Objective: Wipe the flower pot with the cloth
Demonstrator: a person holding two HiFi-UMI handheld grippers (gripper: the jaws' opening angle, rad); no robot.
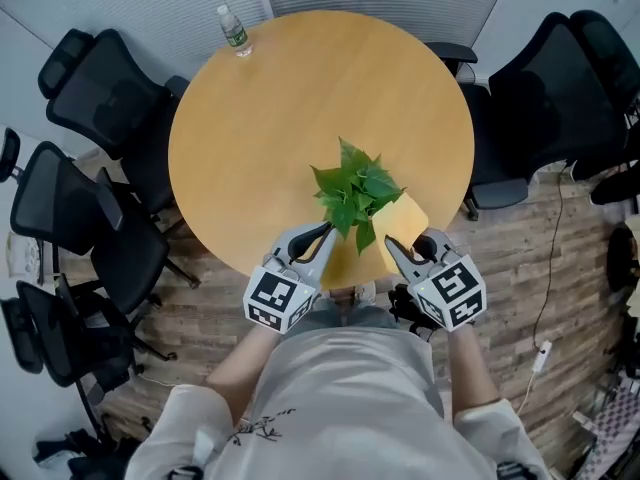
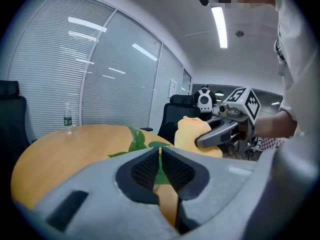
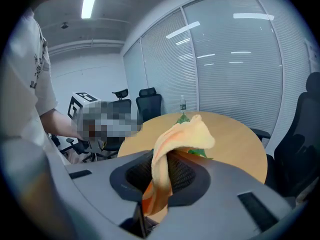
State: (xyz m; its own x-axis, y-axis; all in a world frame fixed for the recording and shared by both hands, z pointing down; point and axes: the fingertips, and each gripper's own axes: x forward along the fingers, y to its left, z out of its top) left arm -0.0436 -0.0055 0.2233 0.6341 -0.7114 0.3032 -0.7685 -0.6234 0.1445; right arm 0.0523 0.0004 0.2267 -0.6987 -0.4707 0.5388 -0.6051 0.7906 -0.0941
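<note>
A leafy green plant (image 1: 355, 193) stands near the front edge of the round wooden table (image 1: 290, 108); its leaves hide the flower pot. My right gripper (image 1: 408, 240) is shut on a yellow cloth (image 1: 405, 218), just right of the plant. In the right gripper view the cloth (image 3: 182, 134) drapes up from between the pads of that gripper (image 3: 162, 176). My left gripper (image 1: 312, 233) is at the plant's left side. Its jaws (image 2: 160, 166) are shut to a thin slit, with a leaf (image 2: 137, 141) showing beyond them. The cloth (image 2: 192, 131) and the right gripper (image 2: 217, 134) show in the left gripper view.
A water bottle (image 1: 233, 30) stands at the table's far left edge. Black office chairs ring the table on the left (image 1: 90, 98) and the right (image 1: 560, 88). A cable (image 1: 548, 298) lies on the wooden floor at the right.
</note>
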